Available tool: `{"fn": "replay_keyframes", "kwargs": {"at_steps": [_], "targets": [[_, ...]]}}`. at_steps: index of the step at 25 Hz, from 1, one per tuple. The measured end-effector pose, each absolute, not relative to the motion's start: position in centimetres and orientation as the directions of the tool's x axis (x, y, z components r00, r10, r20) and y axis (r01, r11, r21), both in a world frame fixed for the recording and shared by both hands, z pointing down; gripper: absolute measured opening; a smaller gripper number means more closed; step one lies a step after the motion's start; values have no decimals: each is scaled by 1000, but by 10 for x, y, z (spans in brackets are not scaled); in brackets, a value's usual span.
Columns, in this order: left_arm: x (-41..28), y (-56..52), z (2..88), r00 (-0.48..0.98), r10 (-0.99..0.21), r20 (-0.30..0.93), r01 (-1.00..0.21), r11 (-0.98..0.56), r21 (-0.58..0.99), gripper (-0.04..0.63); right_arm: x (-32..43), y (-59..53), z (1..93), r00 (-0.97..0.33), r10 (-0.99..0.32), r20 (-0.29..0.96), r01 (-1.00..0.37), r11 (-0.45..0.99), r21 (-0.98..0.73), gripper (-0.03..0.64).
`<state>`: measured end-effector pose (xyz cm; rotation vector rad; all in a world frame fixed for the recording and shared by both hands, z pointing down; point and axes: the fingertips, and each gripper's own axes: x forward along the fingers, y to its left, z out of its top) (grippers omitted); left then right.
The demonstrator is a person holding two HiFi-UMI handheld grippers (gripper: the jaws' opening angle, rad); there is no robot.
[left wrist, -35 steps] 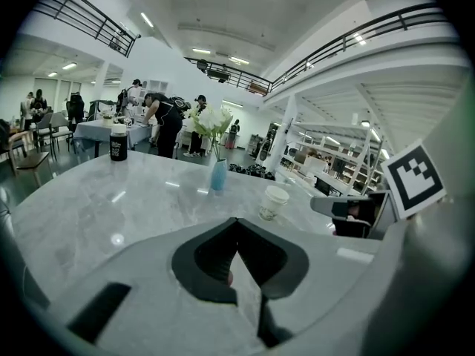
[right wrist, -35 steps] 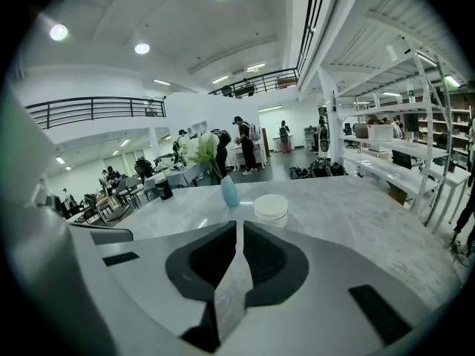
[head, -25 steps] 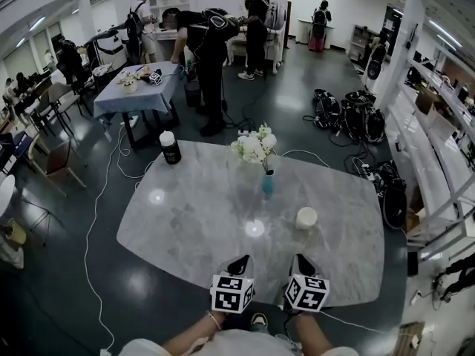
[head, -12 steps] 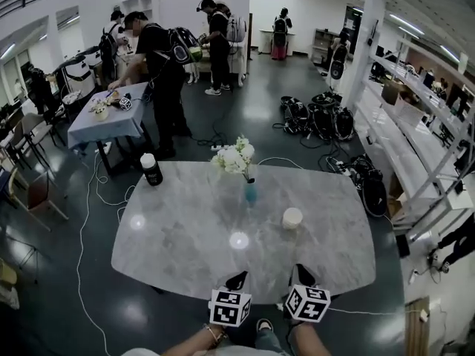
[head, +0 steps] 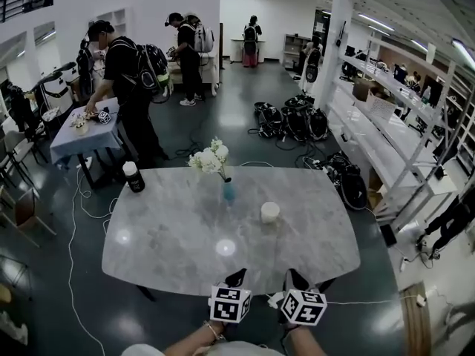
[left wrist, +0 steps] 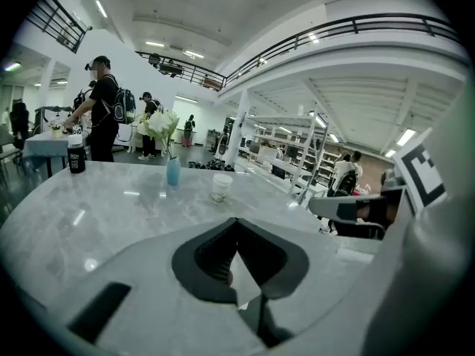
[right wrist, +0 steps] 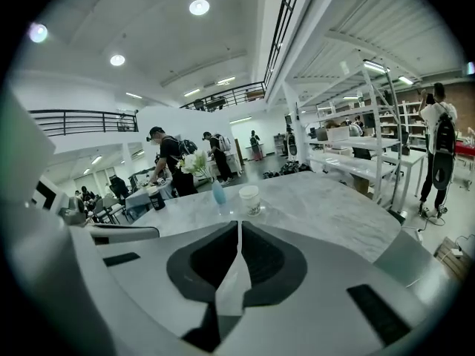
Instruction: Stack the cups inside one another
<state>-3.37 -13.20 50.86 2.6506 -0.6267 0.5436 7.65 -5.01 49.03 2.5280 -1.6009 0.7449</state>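
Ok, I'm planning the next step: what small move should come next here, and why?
Probably open the right gripper and ease it toward the white cup: its jaws are shut on nothing, and the cup stands well ahead on the table. Only one cup shows, so stacking may be done.

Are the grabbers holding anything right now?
No, nothing. The left gripper and the right gripper are both shut and empty; the cup stands apart from them on the table.
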Motion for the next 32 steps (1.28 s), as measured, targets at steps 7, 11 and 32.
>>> {"fn": "replay_keyframes", "kwargs": {"at_steps": [7,11,32], "targets": [[-37,-91,503,793,-407,454,-547,-803,237,-5,68,-25,487,253,-872,420,-903,-369,-222,20],[-42,-71,500,787,-418,453,-558,-796,234,-5,60,-13,484,231,-883,409,-911,-344,-228,20],[-51,-54,492,793,-432,429,-556,-802,219,-5,42,0,481,210,-882,421,-942,-298,-156,8]]}}
